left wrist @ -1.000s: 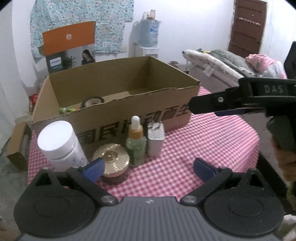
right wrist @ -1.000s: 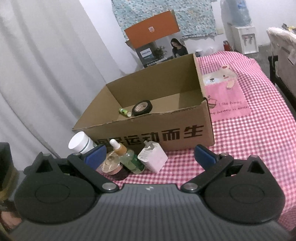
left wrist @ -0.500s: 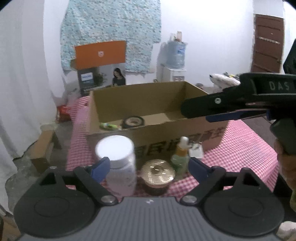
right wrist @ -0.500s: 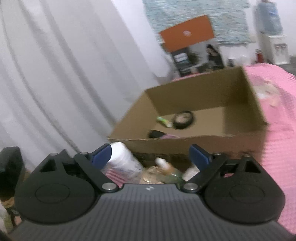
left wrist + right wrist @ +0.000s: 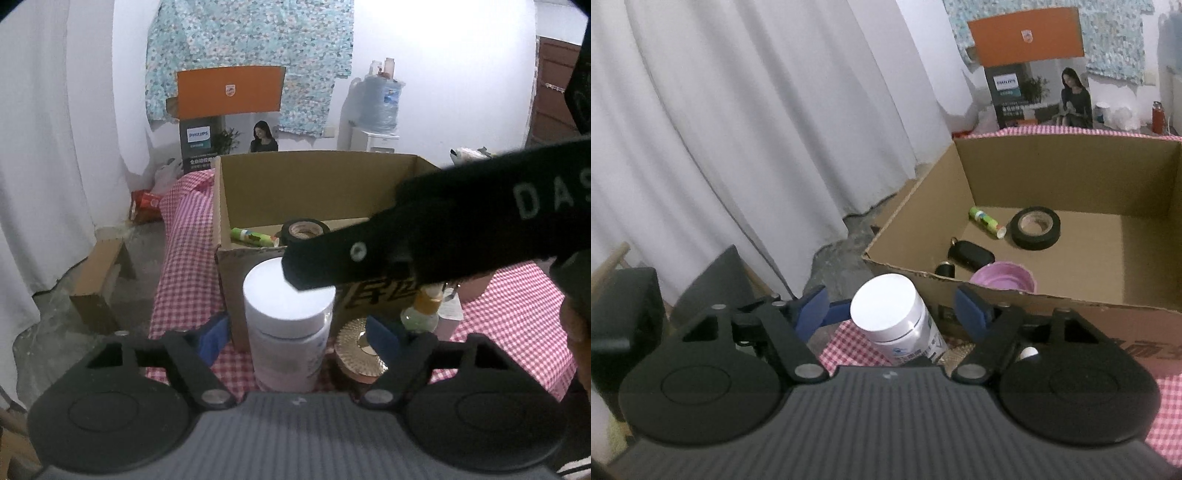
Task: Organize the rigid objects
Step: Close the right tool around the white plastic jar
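A white-capped pill bottle (image 5: 288,325) stands on the checked tablecloth before the cardboard box (image 5: 317,177). My left gripper (image 5: 297,338) is open, its blue pads either side of the bottle, apart from it. My right gripper (image 5: 892,308) is open above the same bottle (image 5: 886,310); its arm (image 5: 424,236) crosses the left wrist view over the cap. A gold-lidded jar (image 5: 360,349) and a dropper bottle (image 5: 424,310) stand right of the bottle. The box (image 5: 1071,162) holds a tape roll (image 5: 1036,227), a green tube (image 5: 986,221), a black key fob (image 5: 971,254) and a pink lid (image 5: 1004,277).
White curtains (image 5: 738,129) hang on the left. A small cardboard box (image 5: 98,280) sits on the floor left of the table. A Philips carton (image 5: 221,122) and a water dispenser (image 5: 380,110) stand by the back wall.
Both grippers have moved left and closer, from the jar and dropper bottle to the white bottle. The right gripper now hangs over its cap.
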The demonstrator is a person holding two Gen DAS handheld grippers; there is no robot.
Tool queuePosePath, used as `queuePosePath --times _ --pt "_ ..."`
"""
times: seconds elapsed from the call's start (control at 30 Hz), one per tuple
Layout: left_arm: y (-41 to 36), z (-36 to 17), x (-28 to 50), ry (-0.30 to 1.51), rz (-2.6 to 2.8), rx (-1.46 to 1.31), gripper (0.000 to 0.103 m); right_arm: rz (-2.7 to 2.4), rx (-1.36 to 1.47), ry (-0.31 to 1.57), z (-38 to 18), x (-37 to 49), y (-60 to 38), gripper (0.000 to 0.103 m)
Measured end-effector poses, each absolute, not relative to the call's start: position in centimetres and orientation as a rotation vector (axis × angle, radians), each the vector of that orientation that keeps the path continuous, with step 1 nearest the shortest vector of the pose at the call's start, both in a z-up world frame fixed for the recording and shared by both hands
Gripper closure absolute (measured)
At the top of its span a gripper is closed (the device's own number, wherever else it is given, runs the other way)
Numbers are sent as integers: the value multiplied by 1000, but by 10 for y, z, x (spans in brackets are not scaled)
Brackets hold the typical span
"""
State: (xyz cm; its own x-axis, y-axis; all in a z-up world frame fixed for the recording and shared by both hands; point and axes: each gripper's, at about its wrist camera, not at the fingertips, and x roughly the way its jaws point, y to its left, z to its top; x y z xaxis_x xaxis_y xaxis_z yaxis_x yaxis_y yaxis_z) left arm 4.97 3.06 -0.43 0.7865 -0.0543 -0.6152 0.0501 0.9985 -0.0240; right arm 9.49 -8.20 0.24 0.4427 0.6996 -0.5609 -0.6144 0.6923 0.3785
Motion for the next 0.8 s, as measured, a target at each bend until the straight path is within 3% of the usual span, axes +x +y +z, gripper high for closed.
queuePosePath --times 0.43,0.8 --pt "40 -12 64 699 -42 -58 48 818 135 848 -18 115 -61 47" --pt "37 -6 61 711 -13 -72 48 837 172 866 -23 122 -61 56"
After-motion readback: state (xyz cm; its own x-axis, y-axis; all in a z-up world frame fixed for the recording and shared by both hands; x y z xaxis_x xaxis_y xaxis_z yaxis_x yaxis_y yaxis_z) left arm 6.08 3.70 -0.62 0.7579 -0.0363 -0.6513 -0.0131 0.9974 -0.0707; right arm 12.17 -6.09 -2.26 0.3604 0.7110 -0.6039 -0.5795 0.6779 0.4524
